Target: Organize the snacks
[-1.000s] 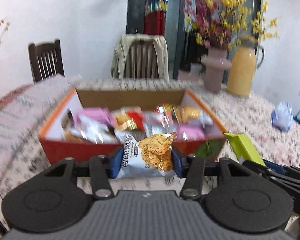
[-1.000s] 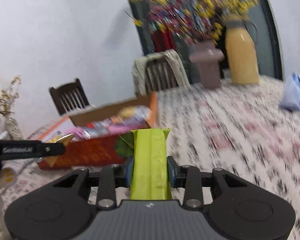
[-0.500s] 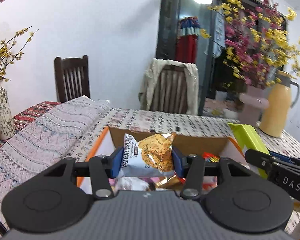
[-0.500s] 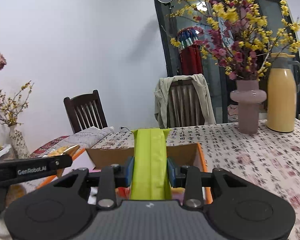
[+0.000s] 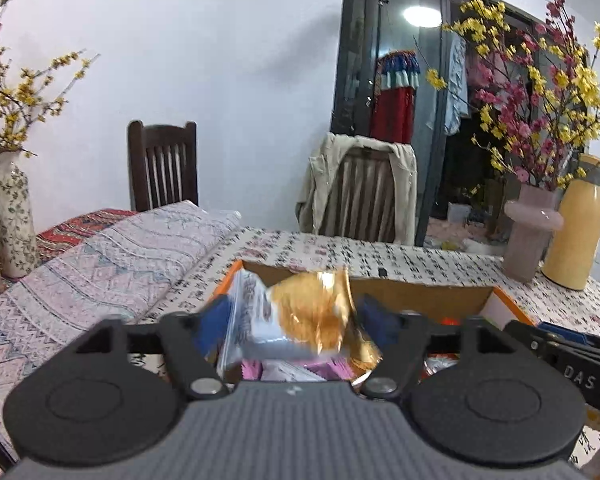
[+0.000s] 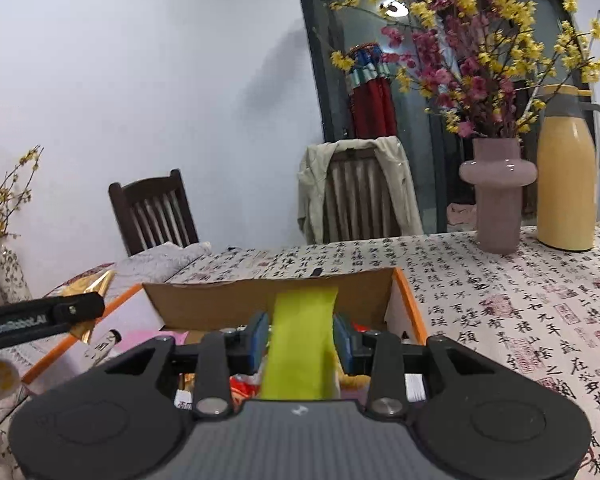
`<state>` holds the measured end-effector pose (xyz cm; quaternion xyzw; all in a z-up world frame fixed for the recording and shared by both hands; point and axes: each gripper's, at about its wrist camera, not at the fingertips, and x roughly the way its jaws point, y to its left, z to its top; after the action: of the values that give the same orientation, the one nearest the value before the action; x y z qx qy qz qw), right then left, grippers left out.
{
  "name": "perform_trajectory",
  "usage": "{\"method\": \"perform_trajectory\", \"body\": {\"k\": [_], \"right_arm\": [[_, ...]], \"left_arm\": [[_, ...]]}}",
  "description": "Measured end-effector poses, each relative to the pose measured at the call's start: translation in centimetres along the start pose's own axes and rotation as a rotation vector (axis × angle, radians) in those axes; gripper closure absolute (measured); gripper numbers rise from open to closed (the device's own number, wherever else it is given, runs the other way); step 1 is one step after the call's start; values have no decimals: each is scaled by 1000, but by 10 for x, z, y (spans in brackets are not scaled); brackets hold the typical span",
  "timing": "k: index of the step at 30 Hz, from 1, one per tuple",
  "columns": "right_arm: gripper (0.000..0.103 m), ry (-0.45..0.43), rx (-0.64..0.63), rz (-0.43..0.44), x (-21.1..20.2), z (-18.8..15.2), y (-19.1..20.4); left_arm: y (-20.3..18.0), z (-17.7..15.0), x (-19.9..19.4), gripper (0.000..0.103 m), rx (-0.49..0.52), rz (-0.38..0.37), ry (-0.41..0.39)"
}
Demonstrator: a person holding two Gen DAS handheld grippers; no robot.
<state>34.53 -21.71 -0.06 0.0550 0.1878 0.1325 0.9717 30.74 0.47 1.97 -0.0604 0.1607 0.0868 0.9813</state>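
Snack bag (image 5: 300, 320) over box (image 5: 420, 292), loose between opening left claw (image 5: 296, 316) pads. Green packet (image 6: 300, 340) over box, right claw (image 6: 300, 334) opening, pads beside it. Light, crinkly, slippery, crushable; best pinched at sealed edges.

Left gripper (image 5: 296, 320) and right gripper (image 6: 300, 338) fingers both opening, angled slightly downward

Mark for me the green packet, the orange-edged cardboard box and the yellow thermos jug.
green packet (image 6: 300, 340), right wrist view, middle of its flat face.
cardboard box (image 6: 410, 304), right wrist view, orange right rim.
yellow thermos jug (image 6: 566, 184), right wrist view, centre of its body.
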Motion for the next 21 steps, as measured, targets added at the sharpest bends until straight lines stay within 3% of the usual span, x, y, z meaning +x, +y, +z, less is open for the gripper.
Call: {"method": "perform_trajectory", "body": {"k": [1, 2, 3, 4, 13, 21], "right_arm": [[42, -7, 5, -3, -2, 0, -1], [29, -17, 13, -10, -4, 1, -2], [5, -28, 20, -20, -6, 0, -3], [0, -40, 25, -28, -7, 0, -4], [0, -55, 30, -30, -11, 0, -6], [0, -115, -3, -28, -59, 9, 5]], "left_arm": [[0, 0, -2, 8, -4, 16, -15], [1, 0, -3, 1, -7, 26, -27], [1, 0, -4, 0, -10, 34, -35], [2, -1, -5, 0, -17, 43, -42], [4, 2, -10, 0, -30, 64, -53], [7, 17, -70, 0, -26, -8, -138]]}}
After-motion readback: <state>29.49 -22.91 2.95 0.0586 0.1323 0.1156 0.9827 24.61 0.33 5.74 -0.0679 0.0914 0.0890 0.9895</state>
